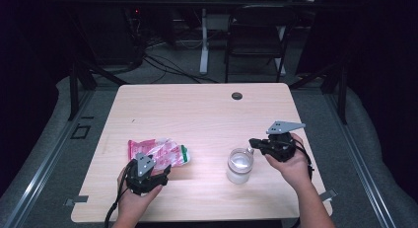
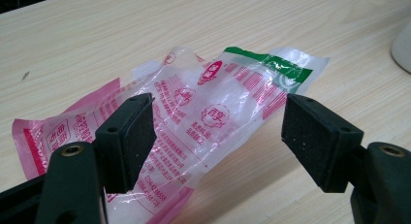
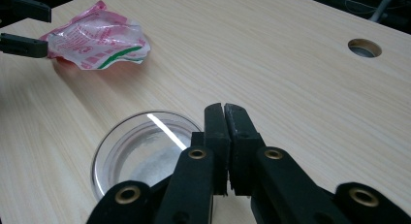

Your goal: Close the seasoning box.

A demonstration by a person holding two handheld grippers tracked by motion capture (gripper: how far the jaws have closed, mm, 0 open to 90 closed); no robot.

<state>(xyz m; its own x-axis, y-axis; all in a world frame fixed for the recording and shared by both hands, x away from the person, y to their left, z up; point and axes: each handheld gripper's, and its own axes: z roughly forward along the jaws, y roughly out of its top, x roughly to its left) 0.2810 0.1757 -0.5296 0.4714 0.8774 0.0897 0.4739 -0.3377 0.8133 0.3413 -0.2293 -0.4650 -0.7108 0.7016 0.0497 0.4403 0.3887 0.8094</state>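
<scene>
**Pink Plastic Bag and a Glass Jar on a Wooden Table**

Pink and see-through, the crinkly plastic bag [image 2: 194,117] with red writing and a green stripe at one end lies flat on the pale wooden table [image 1: 197,109]. It sits on the near left part of the table, just past the left gripper [image 1: 156,174].

That black left gripper, held in the person's left hand [image 1: 135,198], points at the bag. Its two jaws stand wide apart. From the left gripper view, the bag lies in the gap between them, and the left pad [image 2: 128,136] is right at the edge of the plastic (I cannot tell if it touches). Nothing is squeezed.

On the near right part of the table stands a round clear glass jar [image 1: 240,166] with something white in the bottom. It is open at the top. The bag and the jar are well apart.

The black right gripper [image 1: 252,141], held in the right hand [image 1: 291,164], is just beside the jar, near its rim. Its jaws are pressed together with nothing between them. In the right gripper view, the closed tips sit above the jar's edge.

A small round hole [image 1: 237,95] is in the far side of the table. A dark folding chair [image 1: 256,35] stands on the floor behind it.
</scene>
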